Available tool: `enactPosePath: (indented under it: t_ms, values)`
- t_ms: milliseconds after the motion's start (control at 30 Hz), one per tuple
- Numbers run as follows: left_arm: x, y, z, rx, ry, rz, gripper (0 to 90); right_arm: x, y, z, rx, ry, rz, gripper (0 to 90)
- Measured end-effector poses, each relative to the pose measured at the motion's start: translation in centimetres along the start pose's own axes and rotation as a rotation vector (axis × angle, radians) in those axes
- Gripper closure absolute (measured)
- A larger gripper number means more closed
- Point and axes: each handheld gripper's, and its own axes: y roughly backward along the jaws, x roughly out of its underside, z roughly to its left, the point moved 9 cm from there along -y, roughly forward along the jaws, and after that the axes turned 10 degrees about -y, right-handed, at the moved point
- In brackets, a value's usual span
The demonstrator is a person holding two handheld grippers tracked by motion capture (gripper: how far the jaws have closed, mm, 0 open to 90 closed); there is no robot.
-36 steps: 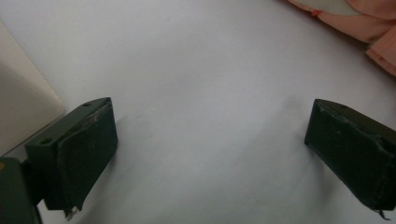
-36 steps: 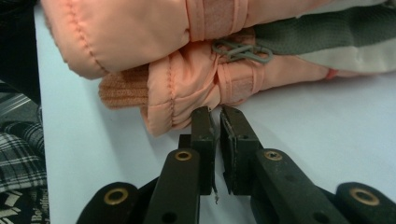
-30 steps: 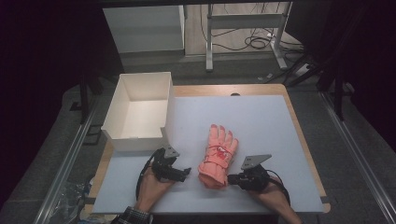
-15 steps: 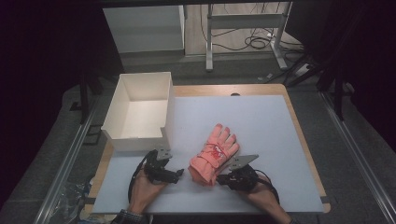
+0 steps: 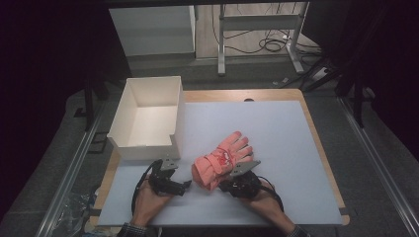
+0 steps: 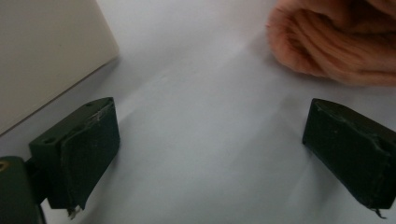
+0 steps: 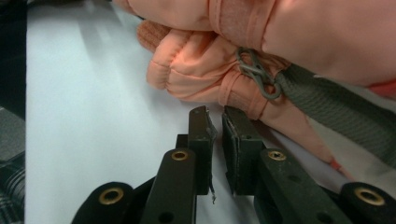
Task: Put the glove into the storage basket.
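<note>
Right hand-held gripper [image 5: 228,183]: jaws pressed nearly together, a thin gap between the pads. In the right gripper view the tips [image 7: 215,122] sit at the cuff hem of the padded salmon-pink fabric glove [image 5: 222,159]; whether a fold of hem is pinched cannot be told. A grey woven strap with a metal clip [image 7: 256,73] runs off the cuff, just right of the jaws.

Left hand-held gripper [image 5: 184,186]: jaws spread wide, only bare surface between them. It lies near-left of the glove cuff, close but apart.

The glove lies on the pale blue-grey surface [image 5: 276,128], cuff near, fingers pointing far-right.

An open white rectangular cardboard box [image 5: 148,118] stands at the far left, just beyond the left hand-held gripper.
</note>
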Motion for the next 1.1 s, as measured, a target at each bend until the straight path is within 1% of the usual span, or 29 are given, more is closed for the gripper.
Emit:
enactPosePath:
  t_ms: [167, 333, 467, 533, 600, 667, 700, 767, 800, 900, 933, 1000, 1033, 1100]
  values:
    - [0.0, 0.0, 0.0, 0.001, -0.004, 0.002, 3.2, -0.5, -0.5, -0.1, 0.001, -0.002, -0.005, 80.9]
    - [0.0, 0.0, 0.0, 0.002, 0.000, 0.002, 3.1, -0.5, -0.6, 0.0, 0.004, -0.003, -0.008, 79.7]
    - [0.0, 0.0, 0.0, 0.003, -0.006, -0.001, 3.2, -0.3, -0.1, -0.1, 0.025, 0.008, -0.011, 77.2]
    - [0.0, 0.1, 0.0, 0.012, -0.009, 0.003, 3.5, -0.2, 0.3, -0.4, 0.040, 0.014, -0.014, 76.0]
    - [-0.1, 0.2, -0.1, 0.032, -0.016, 0.010, 4.4, 0.0, 0.8, -0.8, 0.057, 0.009, -0.021, 74.5]
    - [-0.3, 0.3, -0.5, 0.075, -0.011, 0.006, 4.6, 0.1, 1.4, -1.3, 0.076, -0.001, -0.030, 72.4]
    - [-0.4, 0.4, -0.6, 0.084, -0.014, 0.004, 4.6, 0.2, 1.7, -1.6, 0.090, -0.004, -0.034, 71.1]
    - [-0.6, 0.5, -0.8, 0.096, -0.028, 0.016, 4.5, 0.4, 2.3, -2.3, 0.114, -0.015, -0.043, 68.8]
    - [-0.7, 0.6, -0.8, 0.099, -0.042, 0.022, 4.3, 0.6, 2.6, -2.7, 0.126, -0.021, -0.048, 67.8]
    - [-1.2, 1.1, -1.0, 0.118, -0.050, 0.020, 3.6, 1.1, 3.7, -3.7, 0.167, -0.036, -0.057, 64.7]
    - [-1.2, 1.1, -1.0, 0.118, -0.050, 0.020, 3.4, 1.3, 4.0, -4.1, 0.179, -0.038, -0.058, 63.8]
    - [-2.0, 2.0, -1.0, 0.136, -0.051, 0.000, 3.1, 1.6, 4.7, -4.9, 0.202, -0.053, -0.064, 62.2]
    - [-2.2, 2.2, -1.0, 0.139, -0.054, -0.003, 2.9, 1.9, 5.2, -5.4, 0.219, -0.063, -0.066, 61.3]
    - [-2.7, 2.7, -1.0, 0.145, -0.061, -0.014, 2.7, 2.1, 5.8, -6.1, 0.235, -0.077, -0.072, 59.3]
